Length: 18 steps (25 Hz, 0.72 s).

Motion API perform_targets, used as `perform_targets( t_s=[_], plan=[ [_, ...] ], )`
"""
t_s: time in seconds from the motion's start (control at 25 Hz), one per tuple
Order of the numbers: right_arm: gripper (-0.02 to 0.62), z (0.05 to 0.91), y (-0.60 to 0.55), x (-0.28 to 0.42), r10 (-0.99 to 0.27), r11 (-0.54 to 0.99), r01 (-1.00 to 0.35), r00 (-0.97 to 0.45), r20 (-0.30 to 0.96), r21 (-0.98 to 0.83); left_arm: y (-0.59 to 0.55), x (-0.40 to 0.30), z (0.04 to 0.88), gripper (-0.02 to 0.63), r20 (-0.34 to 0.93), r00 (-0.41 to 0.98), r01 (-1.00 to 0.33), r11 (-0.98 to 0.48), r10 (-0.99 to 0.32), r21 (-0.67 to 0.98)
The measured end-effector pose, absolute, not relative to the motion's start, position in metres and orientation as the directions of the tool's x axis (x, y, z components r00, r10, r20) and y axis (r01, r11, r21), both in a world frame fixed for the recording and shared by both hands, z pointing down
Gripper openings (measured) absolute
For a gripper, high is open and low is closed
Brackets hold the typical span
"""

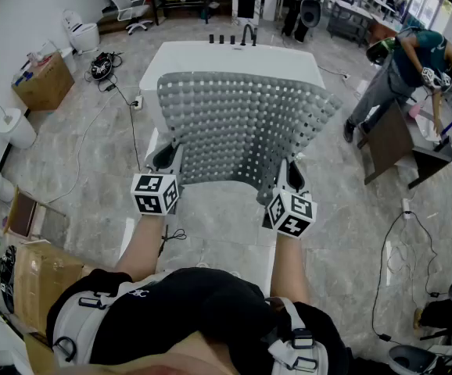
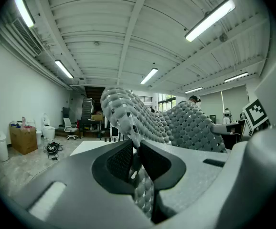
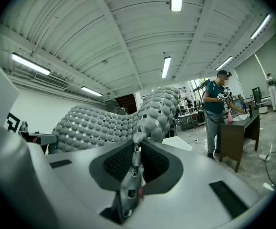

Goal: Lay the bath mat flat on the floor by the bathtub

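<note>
While held up by its near edge, grey studded bath mat point(image 1: 242, 127) spread in the air over white bathtub point(image 1: 234, 57) at twelve o'clock, left gripper point(image 1: 166, 158) clamped tight on seven o'clock corner, right gripper point(image 1: 288, 176) likewise on five o'clock corner.

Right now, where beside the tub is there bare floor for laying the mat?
Likely best: the floor right of the bathtub, bare up to the dark desk and the person there. Left of the tub it is crowded: a power strip and cables hug its side.
</note>
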State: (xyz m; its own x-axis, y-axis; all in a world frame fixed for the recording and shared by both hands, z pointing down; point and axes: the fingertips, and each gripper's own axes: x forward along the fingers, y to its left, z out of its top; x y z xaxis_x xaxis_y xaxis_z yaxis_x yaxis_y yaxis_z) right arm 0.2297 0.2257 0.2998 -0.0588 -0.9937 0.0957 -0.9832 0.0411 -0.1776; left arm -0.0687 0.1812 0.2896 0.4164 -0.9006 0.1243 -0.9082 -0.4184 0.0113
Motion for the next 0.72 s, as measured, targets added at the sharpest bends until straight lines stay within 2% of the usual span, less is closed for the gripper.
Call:
perform_targets(
  t_s=[0.4, 0.72],
  plan=[
    [0.051, 0.289, 0.237, 0.227, -0.996, 0.052, -0.983, -0.064, 0.06, -0.175, 0.191, -0.069, 0.275, 0.046, 0.089, 0.413, -0.911, -0.413, -0.906, 0.014],
    [0.049, 0.291, 0.236, 0.223, -0.996, 0.028, -0.988, -0.041, 0.084, -0.153, 0.195, -0.073, 0.269, 0.046, 0.07, 0.419, -0.908, -0.42, -0.905, 0.005]
  ],
)
